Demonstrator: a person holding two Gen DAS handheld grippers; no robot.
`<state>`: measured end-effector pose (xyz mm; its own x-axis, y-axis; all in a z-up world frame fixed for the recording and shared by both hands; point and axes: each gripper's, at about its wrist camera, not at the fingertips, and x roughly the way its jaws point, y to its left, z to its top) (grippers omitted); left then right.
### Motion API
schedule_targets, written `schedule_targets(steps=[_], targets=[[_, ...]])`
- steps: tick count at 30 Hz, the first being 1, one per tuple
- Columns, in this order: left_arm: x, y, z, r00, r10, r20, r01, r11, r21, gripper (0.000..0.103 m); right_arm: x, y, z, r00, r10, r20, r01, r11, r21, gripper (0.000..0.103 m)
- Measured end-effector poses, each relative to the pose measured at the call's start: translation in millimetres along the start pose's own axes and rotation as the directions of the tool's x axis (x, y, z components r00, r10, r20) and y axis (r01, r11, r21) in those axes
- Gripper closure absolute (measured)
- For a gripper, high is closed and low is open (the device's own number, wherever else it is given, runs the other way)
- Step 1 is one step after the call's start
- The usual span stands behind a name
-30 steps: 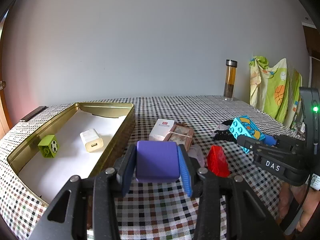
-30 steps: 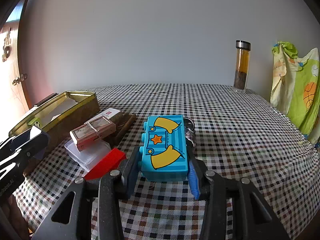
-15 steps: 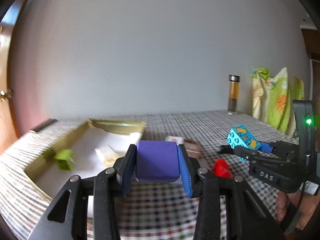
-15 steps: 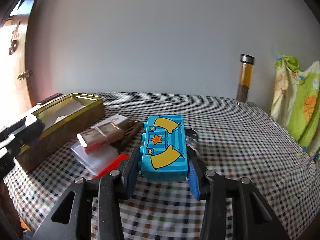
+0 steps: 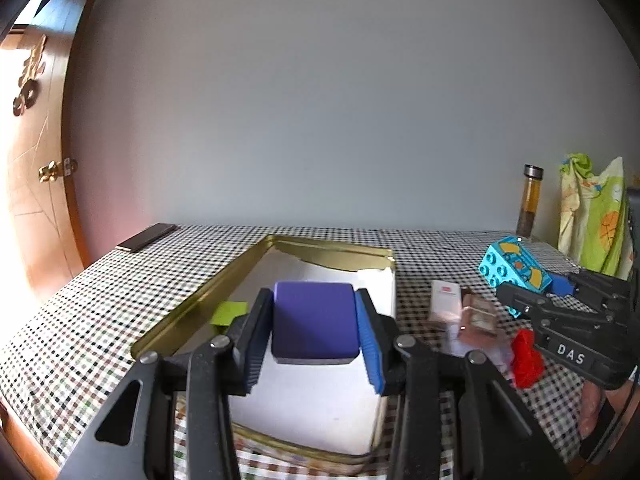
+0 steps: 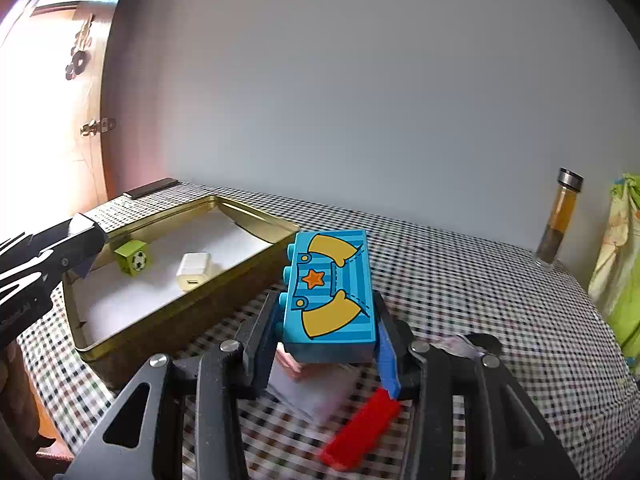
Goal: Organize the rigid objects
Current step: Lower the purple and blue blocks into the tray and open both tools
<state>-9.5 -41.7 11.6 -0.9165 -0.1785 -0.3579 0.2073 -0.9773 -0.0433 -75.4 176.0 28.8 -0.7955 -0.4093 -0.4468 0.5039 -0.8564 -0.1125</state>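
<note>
While 2 items, a green cube (image 6: 131, 261) and a white charger (image 6: 195, 270), already sit in the gold tin (image 6: 188, 312), left gripper (image 5: 316, 330) clamps a purple block (image 5: 314, 326) over the tin; right gripper (image 6: 326, 320) clamps a blue brick (image 6: 330, 296) beside it. Red piece (image 6: 360, 428) and small boxes (image 5: 460, 310) remain on the table.

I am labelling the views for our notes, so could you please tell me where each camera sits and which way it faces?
Left wrist: sits on the left claw, looking along its fingers over the gold tin toward the wall; the claw grips a purple block, and the right claw shows at right.
Right wrist: sits on the right claw, looking across the checked table; it grips a blue toy brick, and the left claw shows at left.
Shared: tin, green cube, red piece, bottle.
</note>
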Motion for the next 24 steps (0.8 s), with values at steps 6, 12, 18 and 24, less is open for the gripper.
schedule_targets(steps=[6,12,18,24], targets=[[5.9,11.7,-1.5,1.0,0.028,-0.015,-0.028,1.0,-0.006,0.063,7.8,14.0,9.7,0.999,0.039,-0.009,-0.039,0.999,-0.018,0.058],[13.7,20.1,-2.5,0.998,0.058,-0.038,-0.058,0.998,0.0,0.063,14.4,23.1,19.7,0.998,0.069,-0.009,-0.07,0.997,-0.034,0.058],[25.0,32.1,-3.1,0.993,0.095,-0.065,-0.094,0.995,0.014,0.063,20.6,34.7,29.9,0.994,0.109,-0.02,-0.11,0.993,-0.044,0.058],[36.9,44.0,-2.9,0.987,0.132,-0.089,-0.129,0.991,0.037,0.063,29.3,52.6,38.4,0.987,0.157,-0.035,-0.159,0.985,-0.06,0.058]])
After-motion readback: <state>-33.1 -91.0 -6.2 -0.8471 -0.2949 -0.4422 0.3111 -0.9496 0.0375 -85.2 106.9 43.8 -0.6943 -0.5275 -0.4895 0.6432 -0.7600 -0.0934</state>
